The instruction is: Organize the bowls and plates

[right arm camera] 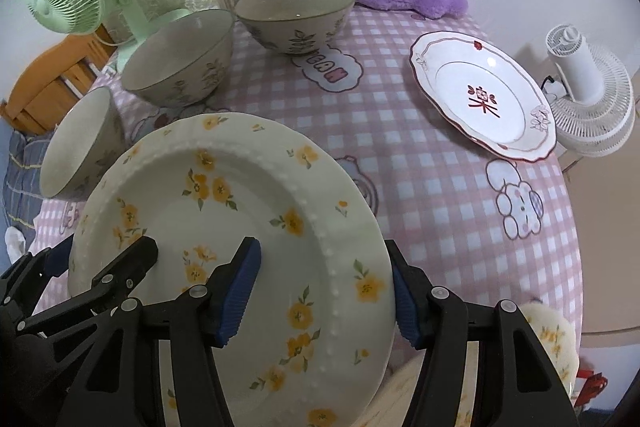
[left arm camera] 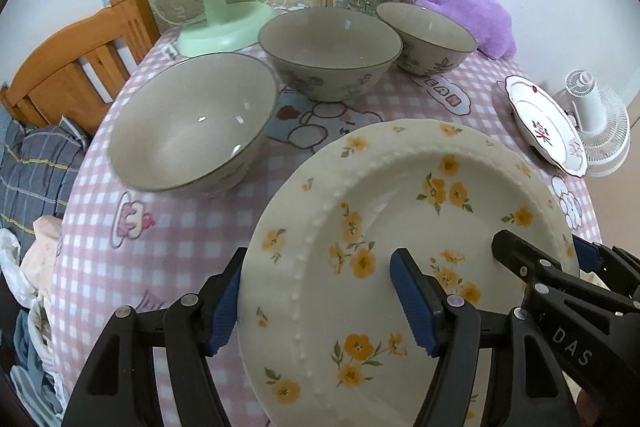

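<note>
Two grippers lift a cream ceramic plate with yellow flowers (left arm camera: 400,227) above the pink checked tabletop (right arm camera: 400,155).
The left gripper (left arm camera: 320,303) and right gripper (right arm camera: 326,291) each pinch opposite rims between blue-padded fingers (left arm camera: 412,303); three grey bowls (left arm camera: 192,131) and a white red-trimmed plate (right arm camera: 480,95) sit beyond.

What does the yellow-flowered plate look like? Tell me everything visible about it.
The yellow-flowered plate is cream and glossy, ceramic by the look of it, with scattered yellow blossoms and a raised beaded ring inside its broad rim. It is tilted above the pink checked tablecloth. The left tool straddles one rim and the right tool the opposite rim, each with one blue pad over the face and one outside.
</note>
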The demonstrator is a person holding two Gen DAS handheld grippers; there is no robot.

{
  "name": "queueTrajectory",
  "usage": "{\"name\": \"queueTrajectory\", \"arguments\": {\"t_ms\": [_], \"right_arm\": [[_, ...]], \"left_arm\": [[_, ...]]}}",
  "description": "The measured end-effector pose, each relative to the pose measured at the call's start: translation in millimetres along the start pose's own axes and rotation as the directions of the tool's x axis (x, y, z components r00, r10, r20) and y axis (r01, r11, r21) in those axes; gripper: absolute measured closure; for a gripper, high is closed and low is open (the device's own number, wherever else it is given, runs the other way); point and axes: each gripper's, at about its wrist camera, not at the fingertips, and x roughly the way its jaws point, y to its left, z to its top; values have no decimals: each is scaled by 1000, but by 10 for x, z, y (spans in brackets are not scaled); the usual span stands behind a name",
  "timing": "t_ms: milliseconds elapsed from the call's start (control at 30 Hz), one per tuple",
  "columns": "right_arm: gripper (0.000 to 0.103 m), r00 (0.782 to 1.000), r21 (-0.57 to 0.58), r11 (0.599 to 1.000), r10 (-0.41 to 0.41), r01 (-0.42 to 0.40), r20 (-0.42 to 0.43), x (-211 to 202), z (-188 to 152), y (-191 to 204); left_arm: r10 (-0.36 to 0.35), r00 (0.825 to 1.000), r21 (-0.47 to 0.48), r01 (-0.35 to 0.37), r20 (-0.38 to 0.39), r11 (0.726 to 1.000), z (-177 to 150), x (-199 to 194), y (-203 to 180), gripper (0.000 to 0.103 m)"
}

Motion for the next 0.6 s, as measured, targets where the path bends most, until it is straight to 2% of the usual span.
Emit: {"name": "queueTrajectory", "arguments": {"t_ms": [333, 600], "right_arm": [[39, 1000, 10, 1000, -24, 24, 13, -312, -316, 289], [39, 998, 55, 997, -62, 61, 17, -520, -659, 429]], "left_arm": [[-33, 999, 0, 33, -6, 999, -325, -274, 269, 32], [-74, 997, 50, 75, -14, 996, -573, -456, 361, 33]]}}
